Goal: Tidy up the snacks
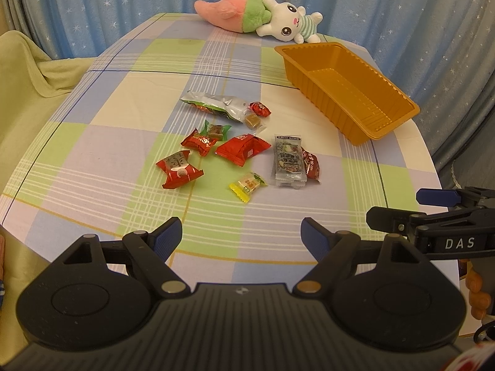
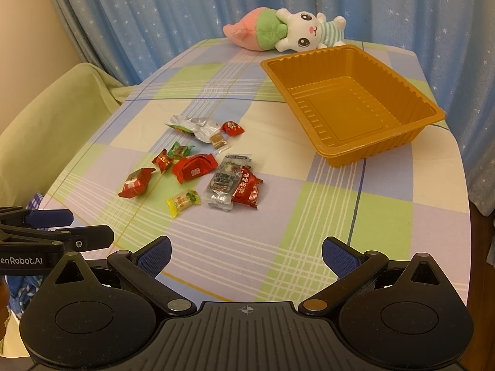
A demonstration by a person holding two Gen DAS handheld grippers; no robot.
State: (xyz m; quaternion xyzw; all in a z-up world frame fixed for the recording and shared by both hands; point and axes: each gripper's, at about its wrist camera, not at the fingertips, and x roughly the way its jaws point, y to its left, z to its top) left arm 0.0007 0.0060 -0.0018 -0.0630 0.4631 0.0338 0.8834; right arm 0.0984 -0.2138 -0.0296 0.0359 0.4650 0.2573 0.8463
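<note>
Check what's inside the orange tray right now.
Nothing: the orange tray shows only its bare ribbed floor, in both views. All the snack packets lie on the tablecloth outside it. The near wall hides only a thin strip of floor.

red wrapped snack [image 1: 311, 164]: mostly hidden under grey seaweed packets [image 1: 288, 160] | packet print: too small to read | right gripper [image 1: 433, 213]: cut off by left view's right edge | left gripper [image 2: 46, 228]: cut off by right view's left edge, label partly lost | silver pouch [image 2: 193, 126]: front face turned away
</note>
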